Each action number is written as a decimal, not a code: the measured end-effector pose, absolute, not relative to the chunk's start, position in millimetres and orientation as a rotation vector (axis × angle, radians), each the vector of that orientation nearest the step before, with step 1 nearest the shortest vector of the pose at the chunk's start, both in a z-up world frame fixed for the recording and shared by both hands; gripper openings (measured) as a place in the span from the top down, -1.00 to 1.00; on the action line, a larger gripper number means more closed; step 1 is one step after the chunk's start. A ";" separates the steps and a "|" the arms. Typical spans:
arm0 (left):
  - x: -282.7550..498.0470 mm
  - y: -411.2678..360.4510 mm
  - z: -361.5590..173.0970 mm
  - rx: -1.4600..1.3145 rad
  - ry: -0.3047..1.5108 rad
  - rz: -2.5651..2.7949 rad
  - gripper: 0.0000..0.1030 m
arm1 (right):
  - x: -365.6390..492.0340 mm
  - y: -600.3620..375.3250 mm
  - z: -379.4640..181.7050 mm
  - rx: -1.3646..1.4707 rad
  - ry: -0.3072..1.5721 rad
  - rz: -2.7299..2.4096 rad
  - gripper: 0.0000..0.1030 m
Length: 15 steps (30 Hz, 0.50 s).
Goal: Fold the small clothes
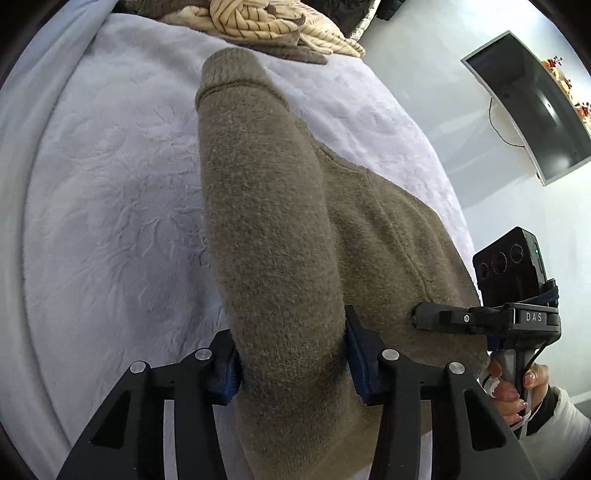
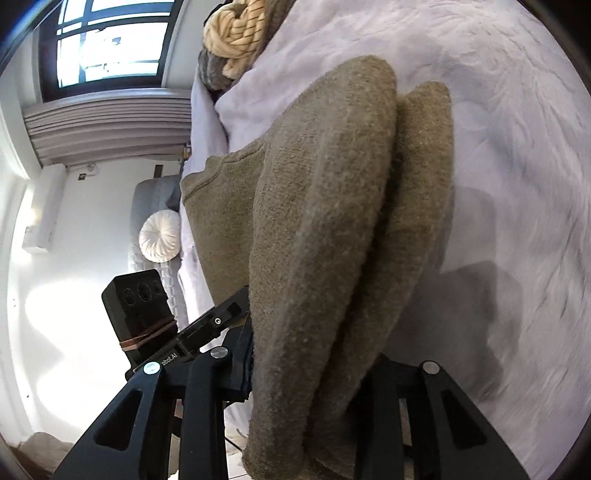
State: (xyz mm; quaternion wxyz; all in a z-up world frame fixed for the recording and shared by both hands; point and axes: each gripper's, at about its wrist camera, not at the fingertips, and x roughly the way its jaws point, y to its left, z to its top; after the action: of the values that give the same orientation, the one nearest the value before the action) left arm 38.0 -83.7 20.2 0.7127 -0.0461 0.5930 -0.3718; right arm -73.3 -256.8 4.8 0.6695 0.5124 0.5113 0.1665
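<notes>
Two tools grip one garment. Left tool (image 1: 291,354): jaws partly closed, blue pads pressed on either side of a thick roll of the olive-brown knit sweater (image 1: 280,229), apparently its sleeve, whose ribbed cuff points away toward the far end of the bed (image 1: 110,177). Right tool (image 2: 314,373): jaws likewise partly closed, pinching a doubled fold of the same sweater near its edge; the right-hand pad is hidden by cloth. In the left wrist view the right tool appears at the sweater's right edge, held by a hand (image 1: 517,387).

Sweater: near end raised in both tools, far part lying on the pale blanket that covers the bed. Striped cream clothing (image 1: 266,22) sits piled at the far end, well apart from the sweater.

Step in hand, as judged: carrying the gripped edge over the body to make a fold. To do it well, both tools should travel together and keep the edge taut between them, so the fold line runs straight. The thick knit may slip; grip should hold until the cloth lies flat, with edges aligned before release.
</notes>
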 end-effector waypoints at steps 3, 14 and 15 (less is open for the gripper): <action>32.1 -66.5 32.3 -0.107 1.317 -0.823 0.06 | -80.4 -238.9 18.0 1.151 1.162 0.395 0.36; -12.1 31.8 57.8 -0.108 1.374 -0.749 0.06 | -109.2 -130.6 29.4 1.154 1.240 0.462 0.36; -16.9 43.1 56.0 -0.109 1.388 -0.732 0.06 | -111.6 -117.5 26.2 1.157 1.256 0.468 0.36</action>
State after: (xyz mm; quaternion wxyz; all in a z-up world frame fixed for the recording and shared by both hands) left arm -16.9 43.1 56.0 0.7062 -0.0493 0.6248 -0.3293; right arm -111.6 -117.5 26.2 0.6331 0.5060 0.5489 0.2044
